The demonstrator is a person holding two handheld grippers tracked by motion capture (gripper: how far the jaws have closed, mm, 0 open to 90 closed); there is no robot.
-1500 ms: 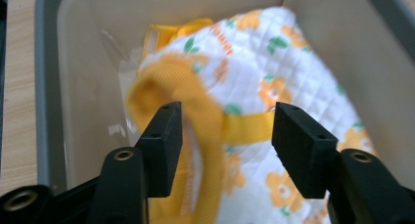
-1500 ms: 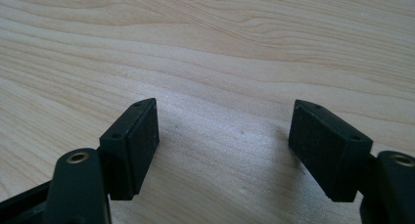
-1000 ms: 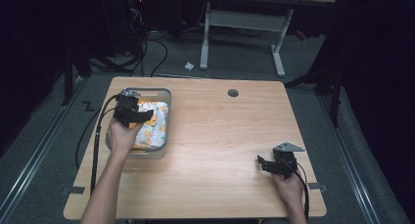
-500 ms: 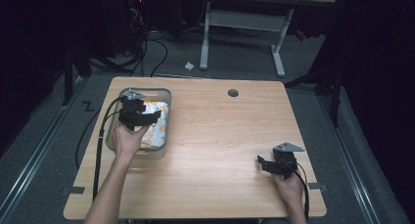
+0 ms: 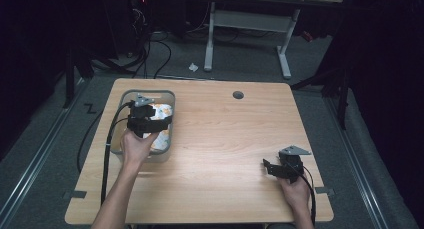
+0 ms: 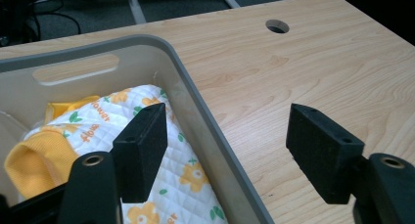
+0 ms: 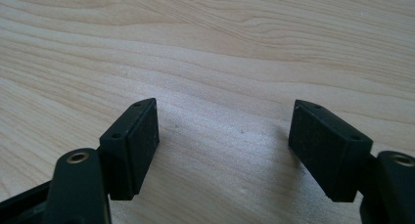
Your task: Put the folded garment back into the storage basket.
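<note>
Left hand-held gripper [image 6: 225, 155] over right wall of grey bin [image 6: 205, 106], jaws wide apart and just been opening, nothing clamped. Flower-print quilted cloth [image 6: 181, 172] inside bin, beneath left pad. Right hand-held gripper [image 7: 222, 150] open, low over bare tabletop [image 7: 220, 53], well apart from bin.
</note>
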